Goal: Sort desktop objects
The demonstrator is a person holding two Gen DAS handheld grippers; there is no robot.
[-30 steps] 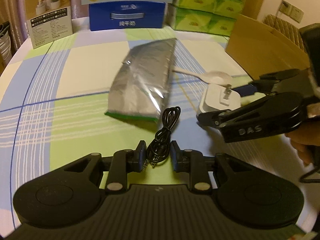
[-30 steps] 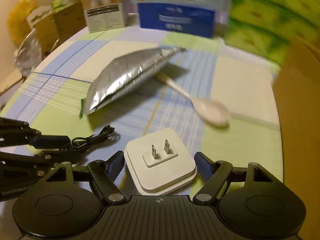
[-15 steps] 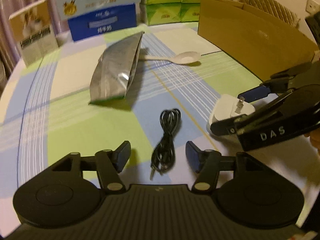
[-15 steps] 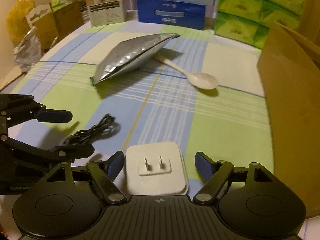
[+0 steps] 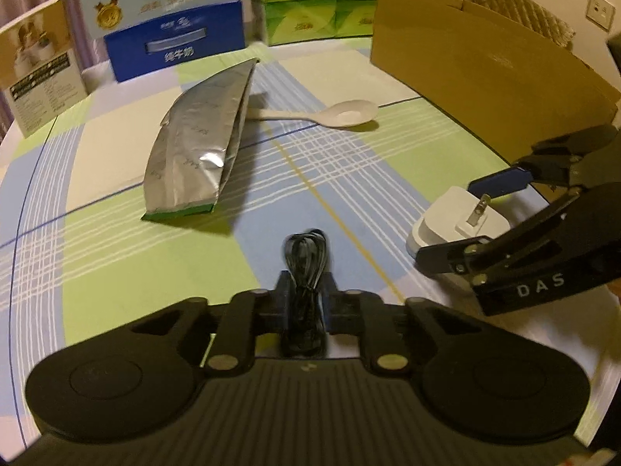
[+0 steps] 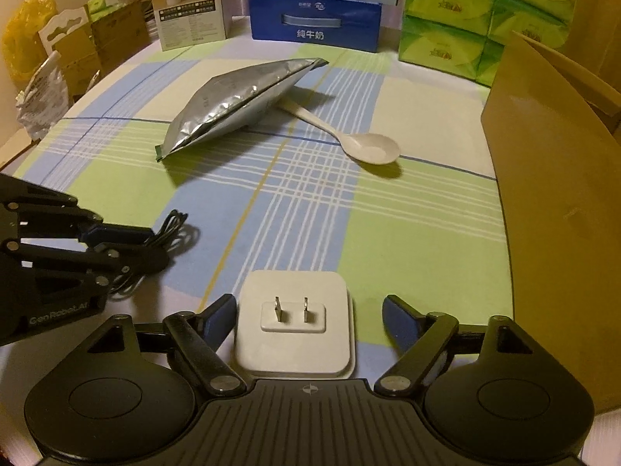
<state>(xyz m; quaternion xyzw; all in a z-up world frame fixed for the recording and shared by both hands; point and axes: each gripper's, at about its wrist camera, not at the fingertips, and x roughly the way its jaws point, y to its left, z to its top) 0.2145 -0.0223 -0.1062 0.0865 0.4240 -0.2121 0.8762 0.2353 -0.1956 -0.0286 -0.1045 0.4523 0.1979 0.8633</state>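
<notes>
A coiled black cable (image 5: pixel 306 252) lies on the checked tablecloth, and my left gripper (image 5: pixel 304 295) is shut on its near end; the right wrist view has that gripper (image 6: pixel 120 240) at the left with the cable (image 6: pixel 178 229) trailing out. A white plug charger (image 6: pixel 295 322) sits prongs up between the fingers of my right gripper (image 6: pixel 308 310). Its jaws are opening: the right pad stands clear of the charger and the left pad is close beside it. The left wrist view has this gripper (image 5: pixel 450 219) straddling the charger (image 5: pixel 454 221).
A silver foil bag (image 5: pixel 198 155) lies mid-table with a white spoon (image 5: pixel 349 114) poking out from under it. A tall cardboard box (image 6: pixel 562 213) walls the right side. A blue milk carton (image 5: pixel 174 46), green tissue packs (image 5: pixel 318 0) and a small printed box (image 5: pixel 39 66) line the far edge.
The left jaws, wide apart half a second ago, have shut on the cable's near end. The right jaws have spread a little wider around the charger.
</notes>
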